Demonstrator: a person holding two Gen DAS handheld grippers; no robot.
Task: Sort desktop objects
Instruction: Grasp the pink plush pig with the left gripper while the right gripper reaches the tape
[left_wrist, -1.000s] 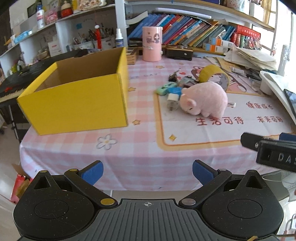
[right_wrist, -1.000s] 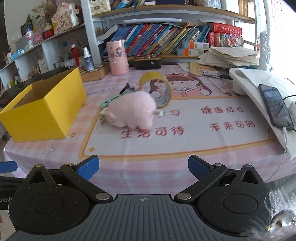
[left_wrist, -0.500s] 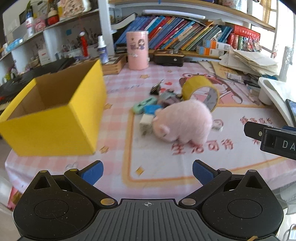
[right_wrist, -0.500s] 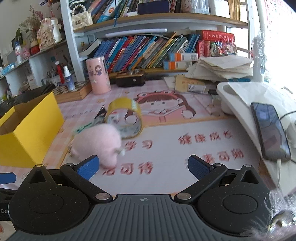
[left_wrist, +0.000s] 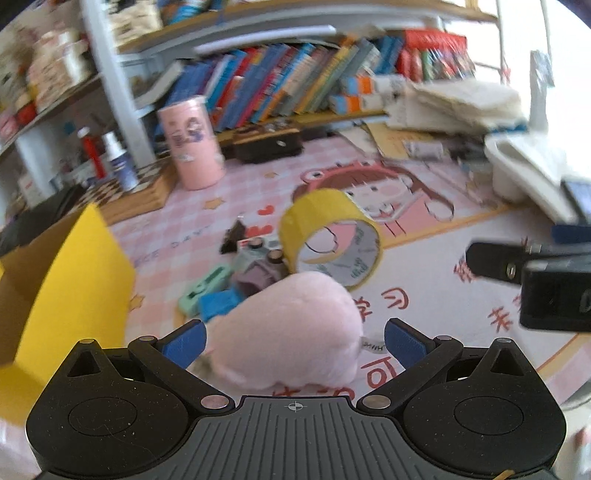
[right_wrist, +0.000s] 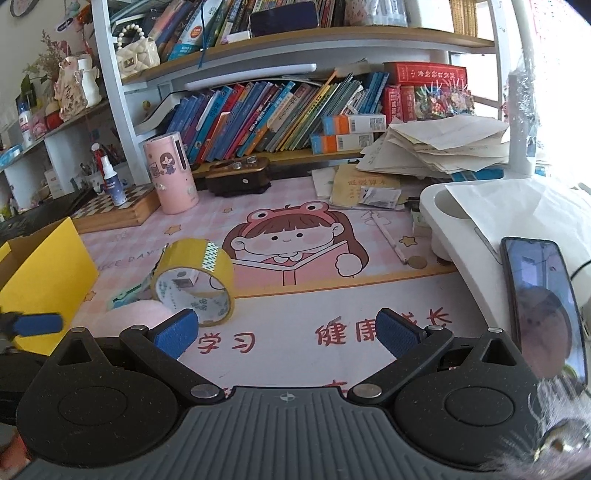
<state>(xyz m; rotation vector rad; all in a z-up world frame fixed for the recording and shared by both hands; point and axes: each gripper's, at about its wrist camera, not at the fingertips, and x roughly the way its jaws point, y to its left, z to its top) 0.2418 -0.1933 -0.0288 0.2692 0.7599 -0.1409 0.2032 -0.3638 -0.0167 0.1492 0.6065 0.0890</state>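
The pink plush toy (left_wrist: 288, 328) lies on the counter (right_wrist: 369, 295) beside the yellow box (left_wrist: 74, 273), now between the left gripper's (left_wrist: 293, 338) spread fingers after its advance; a grasp looks imminent. The right gripper (right_wrist: 284, 332) hovers open, empty.

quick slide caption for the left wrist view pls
Open left tongs straddle the pink plush toy, with the yellow tape roll behind it and the yellow box at left.
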